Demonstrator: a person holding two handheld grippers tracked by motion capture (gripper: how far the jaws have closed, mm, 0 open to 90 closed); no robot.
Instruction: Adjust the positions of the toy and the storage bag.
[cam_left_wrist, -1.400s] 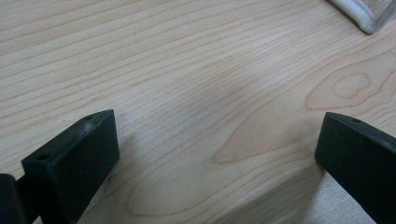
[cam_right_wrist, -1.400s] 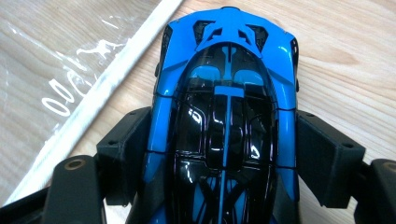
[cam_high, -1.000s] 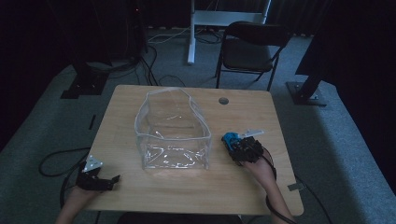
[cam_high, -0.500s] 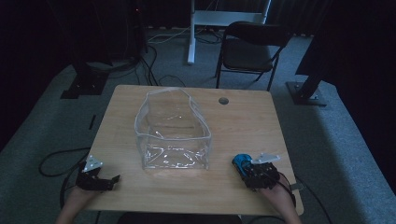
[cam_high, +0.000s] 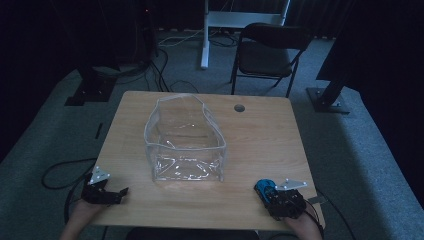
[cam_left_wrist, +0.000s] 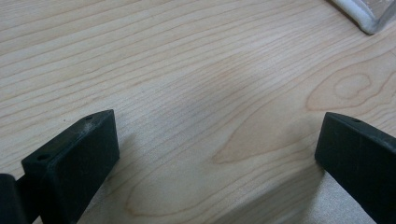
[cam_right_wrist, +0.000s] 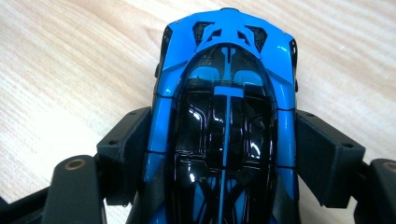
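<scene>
Gripper right (cam_right_wrist: 224, 154) clamping blue toy car (cam_right_wrist: 224, 116) at lower right of bench (cam_high: 260, 135); left gripper (cam_high: 102, 192) gaping empty, lower left. Probably carrying toward clear bag (cam_high: 185, 140) at centre, keeping car level.

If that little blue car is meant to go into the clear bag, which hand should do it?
The right. The right gripper is already shut on the blue toy car, a jaw on each flank. The left gripper sits open over bare table, across from the clear bag.
</scene>
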